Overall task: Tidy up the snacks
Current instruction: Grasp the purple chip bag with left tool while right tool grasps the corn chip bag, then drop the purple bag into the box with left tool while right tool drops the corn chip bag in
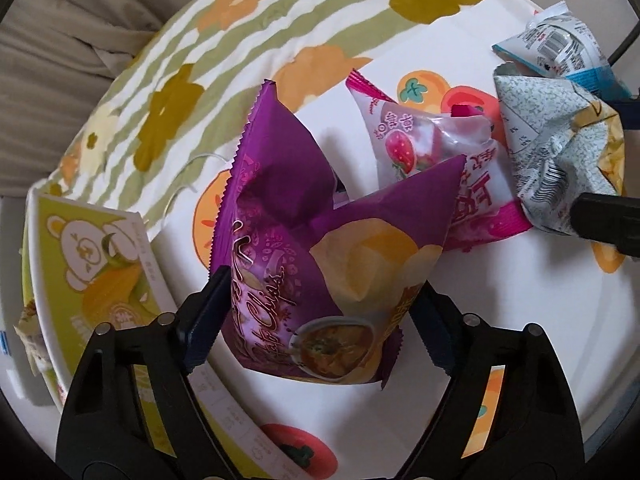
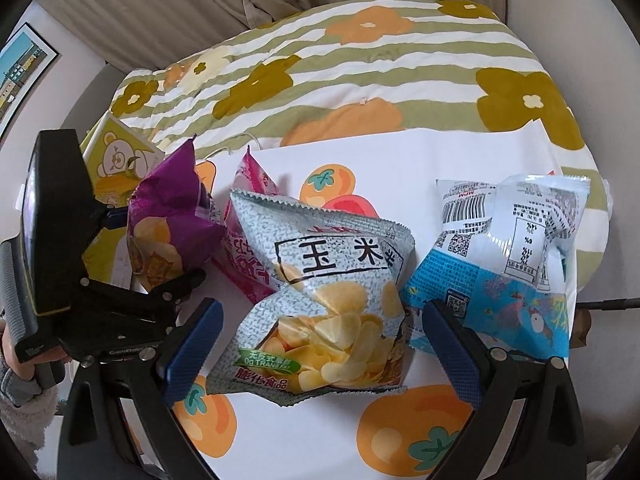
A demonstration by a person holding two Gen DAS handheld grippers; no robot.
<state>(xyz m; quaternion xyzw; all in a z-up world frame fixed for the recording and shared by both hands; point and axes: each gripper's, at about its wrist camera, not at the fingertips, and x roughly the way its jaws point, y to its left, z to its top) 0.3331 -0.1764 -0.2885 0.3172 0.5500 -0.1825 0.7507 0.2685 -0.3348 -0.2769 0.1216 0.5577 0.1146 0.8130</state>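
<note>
Left gripper (image 1: 316, 312): its two fingers stood on either side of the purple chip bag (image 1: 320, 272), pads against the sides; it looked pinched on the bag low down, though how firmly I could not tell.

Right gripper (image 2: 320, 344): jaws stood wide, the grey-green corn chip bag (image 2: 324, 300) sitting between them, neither pad touching it.

Snacks: all lay on the white sheet printed with orange fruit (image 2: 400, 160), spread over the flowered quilt (image 2: 360, 64). From the right view, the purple bag was at 9 o'clock of the corn bag, the pink strawberry bag (image 2: 248, 248) wedged between and behind them, the blue-and-white bag (image 2: 508, 248) at 3 o'clock.

Risk, crushing: the bags were puffed with air and chips; a hard squeeze would likely crack the contents or pop a seam.

Risk, slipping: the film looked slick and creased, so a low, light pinch could let the purple bag slide or swing out.

Risk, knock-on: the bags leaned on one another; lifting the purple one could drag or topple the pink one.

Risk, collision: the two grippers worked close together and could bump.

Container: a yellow-green box with a bear (image 1: 100, 264) stood at 9 o'clock of the purple bag. I could not see inside it.
</note>
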